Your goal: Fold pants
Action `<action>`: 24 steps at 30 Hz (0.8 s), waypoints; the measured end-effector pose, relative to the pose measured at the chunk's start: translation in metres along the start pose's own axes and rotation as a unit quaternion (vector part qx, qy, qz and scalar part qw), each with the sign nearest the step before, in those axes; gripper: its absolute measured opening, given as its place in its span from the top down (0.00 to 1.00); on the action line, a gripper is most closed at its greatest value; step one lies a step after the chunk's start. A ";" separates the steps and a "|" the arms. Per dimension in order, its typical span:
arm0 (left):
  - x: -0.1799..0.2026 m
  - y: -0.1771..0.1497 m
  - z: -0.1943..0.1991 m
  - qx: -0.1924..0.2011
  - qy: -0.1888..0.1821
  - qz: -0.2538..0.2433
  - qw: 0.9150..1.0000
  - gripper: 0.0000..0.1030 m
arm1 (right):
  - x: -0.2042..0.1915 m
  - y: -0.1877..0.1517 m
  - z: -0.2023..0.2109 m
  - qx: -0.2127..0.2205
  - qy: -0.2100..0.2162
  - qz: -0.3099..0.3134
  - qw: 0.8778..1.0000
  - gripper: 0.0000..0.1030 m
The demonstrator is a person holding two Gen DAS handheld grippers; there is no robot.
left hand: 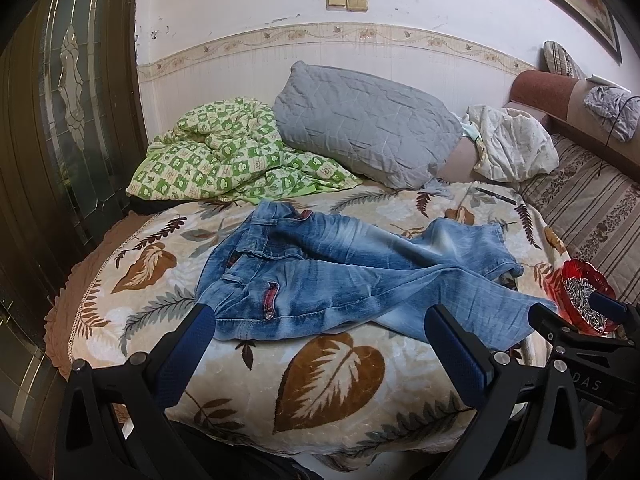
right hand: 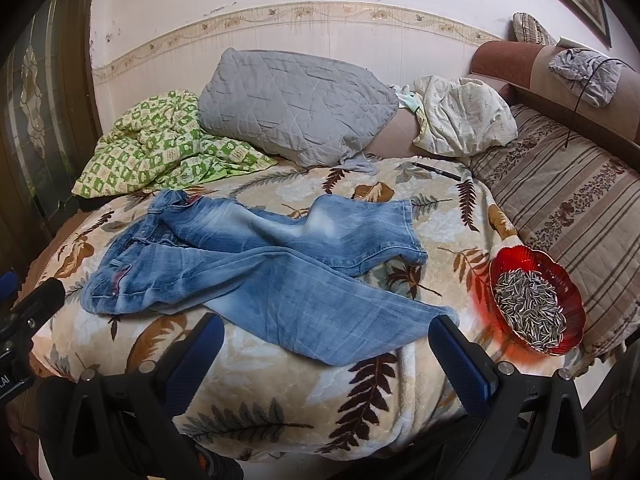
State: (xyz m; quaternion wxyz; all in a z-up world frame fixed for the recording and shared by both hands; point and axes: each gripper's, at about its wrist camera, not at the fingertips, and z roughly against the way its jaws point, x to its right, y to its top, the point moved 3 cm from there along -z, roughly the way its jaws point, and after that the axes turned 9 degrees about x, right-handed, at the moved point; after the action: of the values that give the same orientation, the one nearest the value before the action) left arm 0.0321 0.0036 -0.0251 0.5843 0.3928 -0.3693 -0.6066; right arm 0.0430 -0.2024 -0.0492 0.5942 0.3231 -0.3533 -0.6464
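Faded blue denim pants [left hand: 340, 280], unfolded, legs crossed, on leaf-print blanket [left hand: 332, 384]; left gripper [left hand: 320, 328] and right gripper [right hand: 328, 340] both released, empty, poised at pants' near edge, probably for first grasp.

Both wrist views look from the bed's [left hand: 120, 276] near edge toward the wall, sharing the jeans [right hand: 256, 264].

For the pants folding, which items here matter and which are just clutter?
Job: jeans, left tongs, right tongs, both open and empty.

Lying about: red bowl of seeds, grey pillow, green checked quilt, pen, white cloth.
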 end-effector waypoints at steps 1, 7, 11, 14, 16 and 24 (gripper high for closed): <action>-0.001 0.000 -0.002 -0.002 0.001 0.000 1.000 0.00 | 0.000 0.000 -0.002 -0.001 0.000 0.000 1.000 0.00; 0.007 0.001 -0.024 -0.036 -0.034 -0.013 0.999 0.00 | 0.007 -0.002 -0.017 -0.015 0.003 0.007 1.000 0.00; 0.017 0.015 -0.055 -0.068 -0.114 -0.041 0.990 0.00 | 0.032 0.008 -0.035 -0.031 0.016 -0.001 0.999 0.00; 0.032 0.032 -0.083 -0.051 -0.174 -0.046 0.982 0.00 | 0.055 0.023 -0.053 -0.041 0.019 -0.003 0.999 0.00; 0.045 0.040 -0.108 -0.067 -0.198 -0.068 0.975 0.00 | 0.070 0.037 -0.069 -0.048 0.031 0.000 0.998 0.00; 0.113 0.066 -0.202 -0.115 -0.311 -0.162 0.929 0.00 | 0.115 0.091 -0.156 -0.088 0.047 0.038 0.994 0.00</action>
State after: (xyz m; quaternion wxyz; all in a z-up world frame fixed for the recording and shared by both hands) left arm 0.2426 -0.1104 -0.0552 0.3751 0.1689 -0.3914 -0.8232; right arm 0.2133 -0.3326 -0.0569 0.6604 0.2859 -0.2787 -0.6360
